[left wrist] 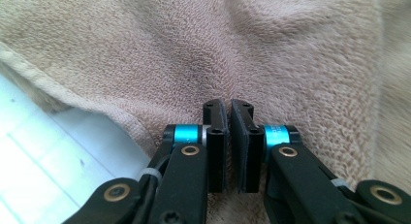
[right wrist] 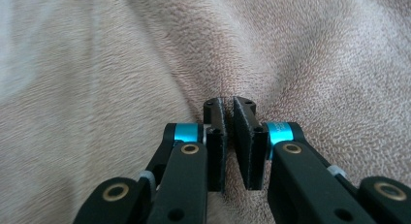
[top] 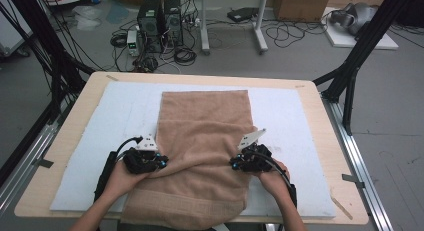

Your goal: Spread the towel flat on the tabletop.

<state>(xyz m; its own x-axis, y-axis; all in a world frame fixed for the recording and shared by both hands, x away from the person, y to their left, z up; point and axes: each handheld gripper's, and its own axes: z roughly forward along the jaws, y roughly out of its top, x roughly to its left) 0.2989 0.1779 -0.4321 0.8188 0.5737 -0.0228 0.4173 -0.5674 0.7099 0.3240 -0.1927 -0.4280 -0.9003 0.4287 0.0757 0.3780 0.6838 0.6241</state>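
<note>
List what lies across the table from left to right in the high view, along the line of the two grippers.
Bare wooden table → white foam mat → left gripper → tan towel → right gripper → white foam mat again → table edge.

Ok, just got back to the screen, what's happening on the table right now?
A person is working a tan terry towel spread on a pale blue foam mat over a light wooden table. The left gripper is shut on the towel's left side and the right gripper is shut on its right side, both about the same way up the cloth. The fabric bunches into folds between them, and the near end hangs over the table's front edge.
</note>
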